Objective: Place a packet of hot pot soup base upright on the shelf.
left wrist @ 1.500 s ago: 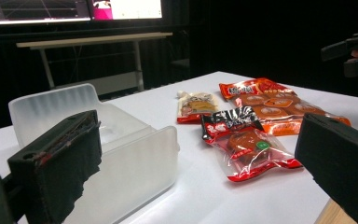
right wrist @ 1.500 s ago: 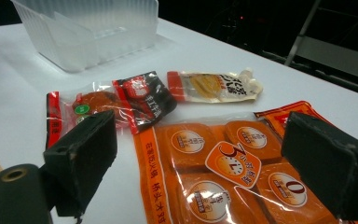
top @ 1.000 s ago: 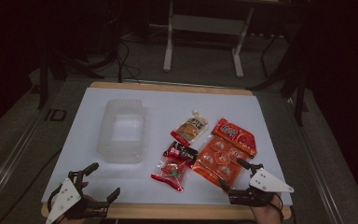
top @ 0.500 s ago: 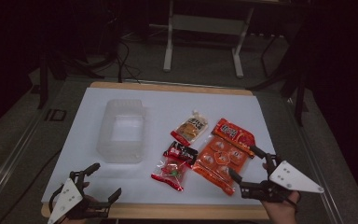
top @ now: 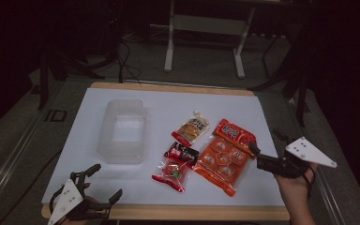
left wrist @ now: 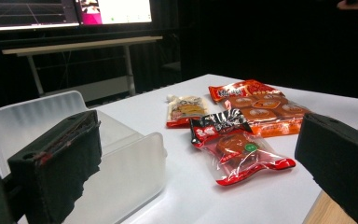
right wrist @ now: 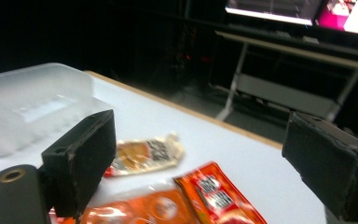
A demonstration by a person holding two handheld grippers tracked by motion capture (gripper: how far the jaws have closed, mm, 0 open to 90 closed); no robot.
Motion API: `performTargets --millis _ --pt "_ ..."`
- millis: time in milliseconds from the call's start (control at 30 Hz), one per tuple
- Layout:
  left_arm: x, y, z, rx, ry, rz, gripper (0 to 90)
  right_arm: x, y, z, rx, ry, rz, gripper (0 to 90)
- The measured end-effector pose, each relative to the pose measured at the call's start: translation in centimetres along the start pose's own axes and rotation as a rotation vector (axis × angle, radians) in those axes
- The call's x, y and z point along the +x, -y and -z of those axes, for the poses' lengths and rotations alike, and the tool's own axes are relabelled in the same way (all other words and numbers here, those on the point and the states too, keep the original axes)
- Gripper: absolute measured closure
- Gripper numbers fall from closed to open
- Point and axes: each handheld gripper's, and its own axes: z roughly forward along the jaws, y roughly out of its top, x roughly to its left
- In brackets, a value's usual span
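Approach step: right gripper (top: 262, 157), jaws spread and empty, is held just beside the orange snack pack (top: 223, 157); closing on its edge is needed next.

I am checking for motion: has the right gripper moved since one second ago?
Yes. The right gripper went right, off the large orange packet.

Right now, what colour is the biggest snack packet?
Orange, red at the top; clearest in the high view: biggest snack packet.

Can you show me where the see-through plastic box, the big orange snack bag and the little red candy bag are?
Clear plastic box (top: 122, 157), high view, near rim.
Big orange snack bag (top: 222, 159), high view, its middle.
Small red candy bag (left wrist: 235, 149), left gripper view, its clear window.
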Motion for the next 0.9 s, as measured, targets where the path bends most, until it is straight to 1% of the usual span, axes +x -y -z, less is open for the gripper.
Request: performTargets --millis 67,100,133,167,233,267,333,367,400,500,533,600,633,667,700,733,867,900 --pt "0.0 0.0 0.0 0.0 0.0 0.001 0.7 -1.1 0.5 -0.7 0.028 0.013 -0.02 9.8" --pt "0.0 0.0 0.0 0.0 0.0 0.001 0.7 -2.0 1.1 -1.4 0.053 0.034 -0.035 9.9" --pt "0.0 0.0 0.0 -0.001 0.001 0.001 0.7 -2.0 1.1 -1.4 0.053 0.034 -0.035 9.9" --pt "0.0 0.0 -0.1 -0.001 0.002 0.001 0.7 -2.5 1.4 -1.8 0.066 0.033 -0.052 9.9" --pt "-0.1 0.0 -0.1 0.002 0.003 0.0 0.6 -3.1 2.1 -2.6 0.094 0.051 -0.06 10.0" --pt "-0.1 0.0 -0.1 0.001 0.003 0.001 0.6 -3.5 2.5 -3.0 0.106 0.046 -0.07 10.2" --pt "-0.1 0.0 -0.1 0.002 0.004 0.003 0.6 -4.1 3.4 -4.0 0.142 0.051 -0.082 11.0" --pt "-0.1 0.0 -0.1 0.003 0.004 0.002 0.7 -4.6 4.1 -4.7 0.172 0.053 -0.103 13.9" --pt "-0.1 0.0 -0.1 0.002 0.004 0.003 0.7 -4.6 4.1 -4.7 0.172 0.053 -0.103 13.9" --pt "0.0 0.0 -0.1 0.002 0.006 0.005 0.7 -5.2 5.4 -5.9 0.206 0.055 -0.141 14.4" --pt "0.0 0.0 -0.1 0.003 0.006 0.005 0.7 -5.5 5.9 -6.4 0.219 0.067 -0.143 14.4" --pt "0.0 0.1 -0.1 0.005 0.008 0.004 0.6 -5.8 6.5 -6.9 0.236 0.072 -0.159 14.7" --pt "0.0 0.1 -0.2 0.006 0.008 0.004 0.6 -6.2 7.5 -7.6 0.261 0.078 -0.165 15.7" --pt "-0.1 0.1 -0.2 0.006 0.009 0.004 0.6 -6.2 7.5 -7.6 0.261 0.078 -0.165 15.7" --pt "-0.1 0.1 -0.2 0.006 0.01 0.001 0.7 -6.3 8.2 -8.1 0.283 0.087 -0.166 15.7" --pt "-0.1 0.1 -0.2 0.005 0.011 0.004 0.7 -6.3 8.2 -8.1 0.283 0.087 -0.166 15.7" --pt "-0.1 0.1 -0.2 0.008 0.013 0.003 0.6 -6.9 9.6 -9.0 0.316 0.082 -0.2 15.7" --pt "0.0 0.1 -0.2 0.008 0.013 0.004 0.6 -7.2 10.1 -9.2 0.329 0.081 -0.22 15.7"
